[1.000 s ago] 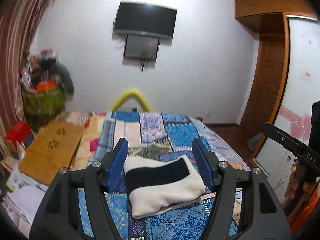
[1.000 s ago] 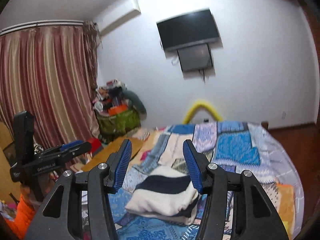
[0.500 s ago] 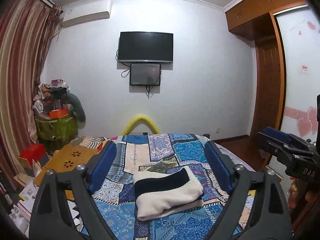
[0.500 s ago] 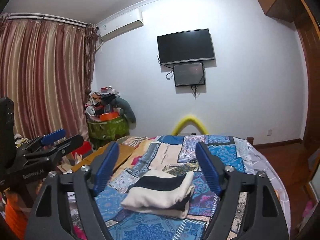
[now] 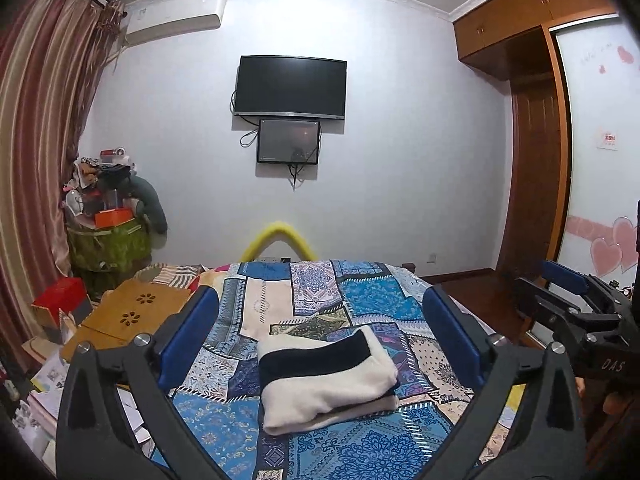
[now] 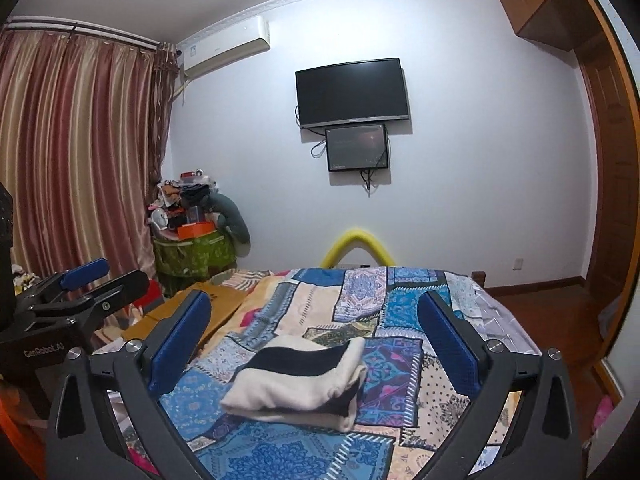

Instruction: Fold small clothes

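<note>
My left tool [image 5: 320, 332] is released, blue pads [image 5: 188, 336] spread wide, jaws have just been opening – nothing pressed between them. The garment [image 5: 326, 380] shows in the gap but lies further out on the bed [image 5: 360, 296], clear of both pads

My right tool [image 6: 316, 336] same story: released, jaws just been opening, pads apart and not touching the garment [image 6: 298, 384]

Garment is folded into a compact bundle, cream with a dark navy band across the top layer, flat on the patchwork quilt [image 5: 224, 420] near the close end of the bed, roughly centred. In the right view the folded edges stack on the near right side, dark layer peeking out between cream ones

Each tool shows in the other's view – right tool [image 5: 576, 300] at the right edge of the left view, left tool [image 6: 76, 292] at the left edge of the right view, both beside the bed and off the garment

Background: TV [image 5: 290, 86] on the white wall with a smaller screen [image 5: 289, 141] just under it, AC unit [image 5: 176, 18] up left, striped curtain [image 5: 36, 120] at left, cluttered green bin [image 5: 108, 240] in the corner, yellow foam arch [image 5: 280, 240] past the far end of the bed, wooden wardrobe [image 5: 532, 160] right
</note>
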A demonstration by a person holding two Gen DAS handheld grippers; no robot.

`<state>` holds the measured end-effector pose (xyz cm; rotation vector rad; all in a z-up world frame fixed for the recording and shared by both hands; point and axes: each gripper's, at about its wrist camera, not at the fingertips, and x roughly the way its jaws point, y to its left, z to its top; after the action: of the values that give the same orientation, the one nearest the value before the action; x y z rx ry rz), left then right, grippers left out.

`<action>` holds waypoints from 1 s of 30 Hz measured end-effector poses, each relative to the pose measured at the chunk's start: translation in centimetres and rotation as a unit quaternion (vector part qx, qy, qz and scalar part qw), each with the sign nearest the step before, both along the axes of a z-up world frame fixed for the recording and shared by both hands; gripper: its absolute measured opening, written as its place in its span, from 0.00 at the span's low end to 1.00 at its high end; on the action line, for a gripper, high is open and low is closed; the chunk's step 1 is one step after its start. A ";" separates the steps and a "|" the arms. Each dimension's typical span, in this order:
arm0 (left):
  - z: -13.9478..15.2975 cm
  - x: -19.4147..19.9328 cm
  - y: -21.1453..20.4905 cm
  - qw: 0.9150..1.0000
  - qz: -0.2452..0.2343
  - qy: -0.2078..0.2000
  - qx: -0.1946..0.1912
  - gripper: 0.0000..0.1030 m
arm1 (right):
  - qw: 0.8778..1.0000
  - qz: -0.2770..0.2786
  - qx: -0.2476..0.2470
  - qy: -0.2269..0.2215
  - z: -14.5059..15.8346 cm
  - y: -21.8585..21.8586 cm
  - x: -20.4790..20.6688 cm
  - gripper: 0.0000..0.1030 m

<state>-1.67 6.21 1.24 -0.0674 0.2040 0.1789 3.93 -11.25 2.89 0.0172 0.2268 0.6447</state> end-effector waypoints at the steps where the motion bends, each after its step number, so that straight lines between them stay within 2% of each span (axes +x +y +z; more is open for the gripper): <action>1: 0.0 0.0 0.0 1.000 0.000 0.000 0.000 1.00 | 1.000 -0.001 -0.001 0.001 0.0 0.0 0.0 1.00; 30: -0.5 0.3 0.1 1.000 -0.010 0.008 -0.002 1.00 | 1.000 -0.005 -0.007 0.006 0.3 -0.1 -0.5 1.00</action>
<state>-1.40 6.27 0.78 -0.0681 0.2207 0.1591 3.40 -11.30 3.17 0.0081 0.2436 0.6335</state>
